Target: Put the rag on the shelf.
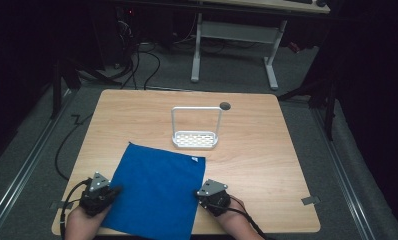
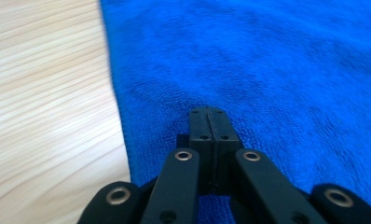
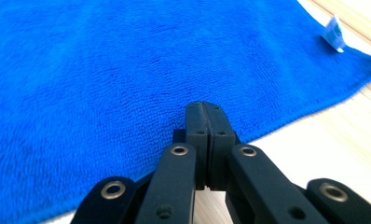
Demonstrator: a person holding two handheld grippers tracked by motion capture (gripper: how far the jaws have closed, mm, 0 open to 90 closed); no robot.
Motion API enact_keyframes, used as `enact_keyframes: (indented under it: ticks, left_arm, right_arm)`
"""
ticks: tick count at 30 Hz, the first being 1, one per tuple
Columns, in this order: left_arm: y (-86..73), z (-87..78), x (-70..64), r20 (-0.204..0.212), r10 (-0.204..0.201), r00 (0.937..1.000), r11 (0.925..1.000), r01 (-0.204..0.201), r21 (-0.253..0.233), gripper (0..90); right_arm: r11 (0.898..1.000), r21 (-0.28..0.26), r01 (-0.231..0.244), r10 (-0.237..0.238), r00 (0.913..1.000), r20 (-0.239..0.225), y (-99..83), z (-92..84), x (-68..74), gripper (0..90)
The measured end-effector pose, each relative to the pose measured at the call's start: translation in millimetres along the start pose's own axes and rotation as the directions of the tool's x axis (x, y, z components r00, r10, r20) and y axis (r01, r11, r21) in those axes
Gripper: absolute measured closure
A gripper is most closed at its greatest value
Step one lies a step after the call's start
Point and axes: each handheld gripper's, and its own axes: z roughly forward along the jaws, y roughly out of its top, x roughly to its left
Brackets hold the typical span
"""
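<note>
- Dark room, grey floor, cables trailing behind; a white-legged desk (image 1: pixel 234 45) at the back, past a light wooden table (image 1: pixel 267 165) with rounded corners.
- Blue cloth (image 1: pixel 157 192) spread flat on the near half of the table, slightly skewed, near edge reaching the table's front edge.
- Small white tag (image 3: pixel 334 33) at the cloth's far right corner, standing up from the hem; writing on it too small to read.
- No other label or brand legible anywhere.
- Left gripper (image 1: pixel 112 191) at the cloth's left edge, near the front left corner; jaws clenched flat together, tips over the blue pile just inside the hem in the left gripper view, nothing seen between them.
- Right gripper (image 1: pixel 201 192) at the cloth's right edge, near the front; jaws likewise pressed tight, tips over the cloth just inside its border in the right gripper view, no fold pinched.
- Cannot tell whether either set of tips rests on the fabric or hovers just above it.
- White rack (image 1: pixel 196 135) with a tall wire handle and perforated base, upright beyond the cloth's far edge, apart from it.
- Dark round hole (image 1: pixel 225 105) in the tabletop just behind the rack's right post.
- Grey tape tabs on the floor at both front corners.
</note>
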Motion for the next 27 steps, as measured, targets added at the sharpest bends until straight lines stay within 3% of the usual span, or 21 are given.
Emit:
enact_keyframes:
  ticks: [3,4,6,8,9,10,11,14,15,16,21,27]
  left_arm:
    - [10.3,10.1,-22.9,0.053,0.07,0.9961,0.9975,-0.07,0.005,90.0]
    - [10.3,10.1,-22.9,0.053,0.07,0.9961,0.9975,-0.07,0.005,89.9]
    - [15.0,14.9,-37.3,0.106,0.105,0.9888,0.9944,-0.106,0.005,89.9]
    - [16.2,16.2,-41.7,0.122,0.112,0.9862,0.9935,-0.114,0.004,89.7]
    - [18.2,18.4,-50.3,0.149,0.133,0.9799,0.9909,-0.135,0.003,89.7]
    - [18.2,18.4,-50.3,0.149,0.133,0.9799,0.9909,-0.135,0.003,89.6]
    - [19.3,19.7,-55.6,0.167,0.144,0.9754,0.9892,-0.147,0.002,89.6]
    - [21.7,22.7,-66.6,0.196,0.171,0.9655,0.9847,-0.174,-0.004,89.3]
    - [24.0,25.2,-73.3,0.211,0.189,0.9591,0.9814,-0.192,-0.008,89.2]
    - [24.0,25.2,-73.3,0.211,0.189,0.9591,0.9814,-0.192,-0.008,89.1]
    - [29.3,31.4,-85.9,0.249,0.219,0.9433,0.975,-0.222,-0.018,88.9]
    - [30.8,32.6,-88.0,0.259,0.227,0.9387,0.9728,-0.231,-0.017,88.5]
  right_arm:
    - [0.999,0.009,-0.046,0.046,0.9981,0.041,-13.3,-12.2,-15.6,90.0]
    - [0.999,0.009,-0.046,0.046,0.9981,0.041,-13.3,-12.2,-15.6,90.0]
    - [0.996,0.017,-0.085,0.083,0.9939,0.073,-24.0,-22.5,-26.2,90.0]
    - [0.995,0.018,-0.095,0.093,0.9924,0.081,-27.6,-25.9,-29.9,90.0]
    - [0.992,0.019,-0.122,0.12,0.9883,0.094,-34.5,-32.3,-37.0,90.0]
    - [0.992,0.019,-0.122,0.12,0.9883,0.094,-34.5,-32.3,-37.0,90.0]
    - [0.99,0.02,-0.142,0.139,0.9842,0.11,-40.9,-38.3,-44.4,90.0]
    - [0.988,0.021,-0.15,0.146,0.981,0.127,-44.8,-41.7,-49.1,90.0]
    - [0.986,0.021,-0.166,0.161,0.9772,0.138,-48.6,-45.0,-53.9,90.0]
    - [0.986,0.021,-0.166,0.161,0.9772,0.138,-48.6,-45.0,-53.9,90.0]
    - [0.982,0.018,-0.187,0.182,0.9685,0.17,-57.3,-52.1,-64.3,90.0]
    - [0.976,0.009,-0.217,0.212,0.9612,0.176,-60.9,-54.2,-70.4,90.0]
